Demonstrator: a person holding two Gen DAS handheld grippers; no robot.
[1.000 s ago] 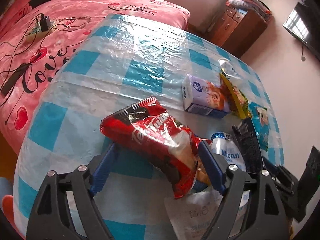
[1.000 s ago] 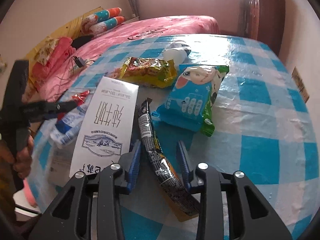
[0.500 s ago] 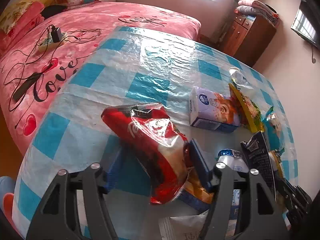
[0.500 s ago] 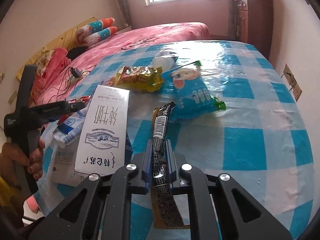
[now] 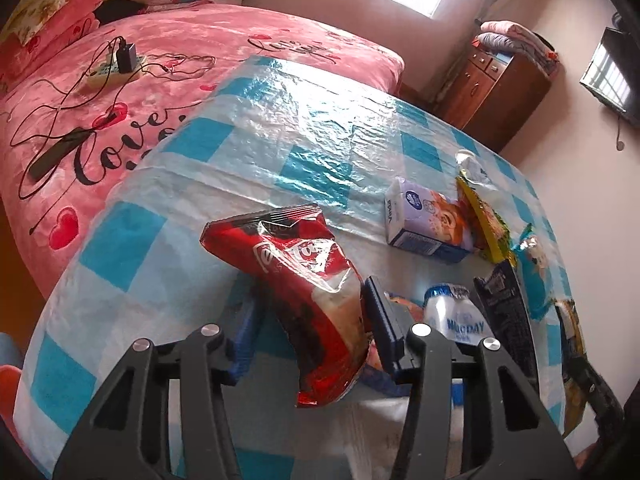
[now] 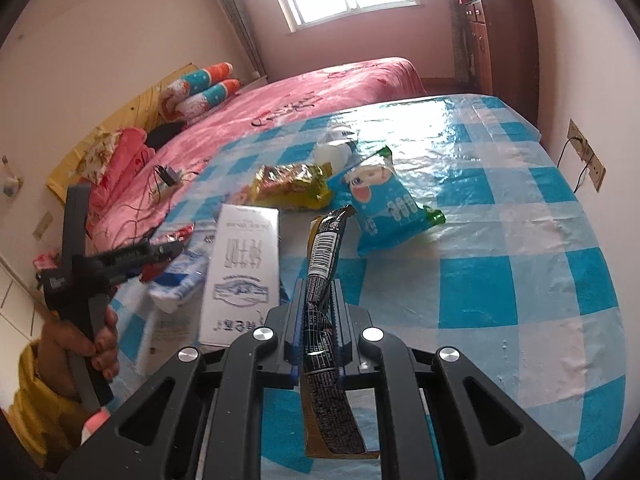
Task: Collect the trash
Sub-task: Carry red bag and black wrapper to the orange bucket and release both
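Pinching a red snack bag (image 5: 316, 292) in my left tool (image 5: 310, 316), I have it clamped and raised off the checked surface (image 5: 280, 120). My right tool (image 6: 318, 320) is clamped on a black wrapper (image 6: 324, 256), its end sticking up. A tissue pack (image 5: 424, 220) lies near.

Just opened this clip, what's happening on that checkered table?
A person is clearing snack litter with a handheld claw in each hand. The left claw is shut on a red snack bag; the right claw is shut on a long black wrapper. On the blue checkered table there remain a white carton, a yellow packet, a blue snack pack and a tissue pack.
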